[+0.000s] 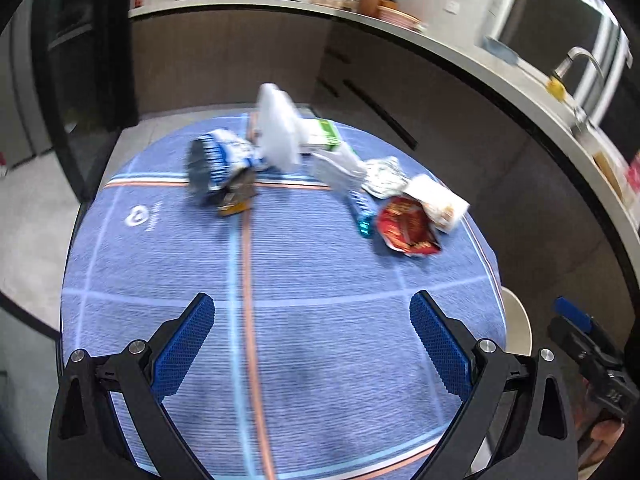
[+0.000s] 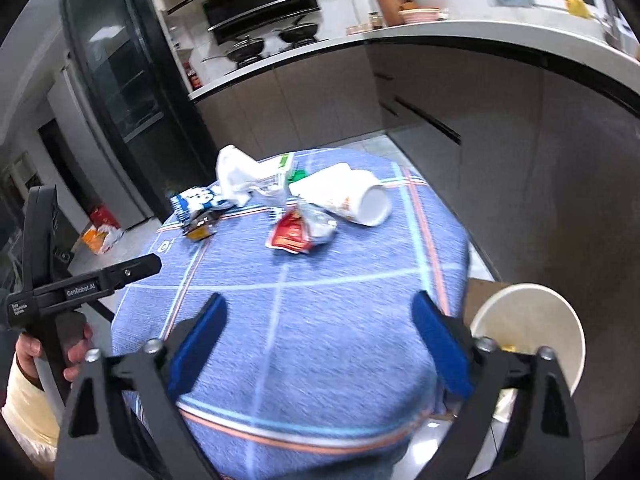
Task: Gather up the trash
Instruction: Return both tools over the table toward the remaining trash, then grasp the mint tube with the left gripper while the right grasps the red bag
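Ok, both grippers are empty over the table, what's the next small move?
Probably reach the right gripper forward to the red snack wrapper: its jaws stand open and empty, the wrapper is the nearest litter, and the white bin waits beside the table's right edge.

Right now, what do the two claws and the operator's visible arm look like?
Both claws are matte black frames with silver bolts and blue textured pads: left claw, right claw. In the right wrist view the left unit's black body carries white "GenRobot.AI" lettering. The hand gripping it has a pale cream sleeve. No cables visible.

Woven cloth tablecloth (image 1: pixel 280 264), glossy foil wrapper (image 1: pixel 406 226)
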Motion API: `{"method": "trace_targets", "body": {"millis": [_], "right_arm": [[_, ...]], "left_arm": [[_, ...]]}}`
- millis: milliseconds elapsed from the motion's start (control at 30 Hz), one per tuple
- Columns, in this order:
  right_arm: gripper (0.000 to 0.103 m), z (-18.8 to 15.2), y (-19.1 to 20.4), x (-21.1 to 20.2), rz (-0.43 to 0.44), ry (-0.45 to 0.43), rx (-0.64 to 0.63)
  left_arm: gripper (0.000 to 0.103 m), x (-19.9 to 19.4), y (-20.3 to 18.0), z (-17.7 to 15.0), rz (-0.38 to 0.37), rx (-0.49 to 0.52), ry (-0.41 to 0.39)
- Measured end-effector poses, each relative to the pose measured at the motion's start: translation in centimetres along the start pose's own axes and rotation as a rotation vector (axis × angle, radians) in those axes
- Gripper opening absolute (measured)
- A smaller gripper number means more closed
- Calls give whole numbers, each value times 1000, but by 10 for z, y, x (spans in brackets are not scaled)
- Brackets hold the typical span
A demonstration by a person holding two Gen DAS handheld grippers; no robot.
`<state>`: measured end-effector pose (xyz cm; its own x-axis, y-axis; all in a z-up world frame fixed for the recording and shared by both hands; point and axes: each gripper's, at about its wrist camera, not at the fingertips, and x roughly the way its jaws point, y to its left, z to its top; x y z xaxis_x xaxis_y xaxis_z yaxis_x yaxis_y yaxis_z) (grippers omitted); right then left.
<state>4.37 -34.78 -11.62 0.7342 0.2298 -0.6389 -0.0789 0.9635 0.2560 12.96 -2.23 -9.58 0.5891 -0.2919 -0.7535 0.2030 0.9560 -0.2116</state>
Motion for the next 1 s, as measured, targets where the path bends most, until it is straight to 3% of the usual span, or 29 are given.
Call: {"method": "trace_targets", "body": {"millis": [133,267,733,833,900,1000], "right_arm": [[76,11,26,24,-47,22,-67],[62,22,35,56,-30,65,-66],[41,52,24,156,-121,142,-78],[27,52,18,167,-128,153,-67],[4,51,14,170,-124,161,-63],[3,49,9,165,-114,165,-54]], "left_arm": [[94,-3,21,3,-18,-32,1],[94,-1,26,3,-39,-29,5],[81,38,19,21,-97,-7,64],[78,48,16,26,-104,1,78],[76,55,12,30,-112,11,85],[72,66,3,36,-115,28,86]]}}
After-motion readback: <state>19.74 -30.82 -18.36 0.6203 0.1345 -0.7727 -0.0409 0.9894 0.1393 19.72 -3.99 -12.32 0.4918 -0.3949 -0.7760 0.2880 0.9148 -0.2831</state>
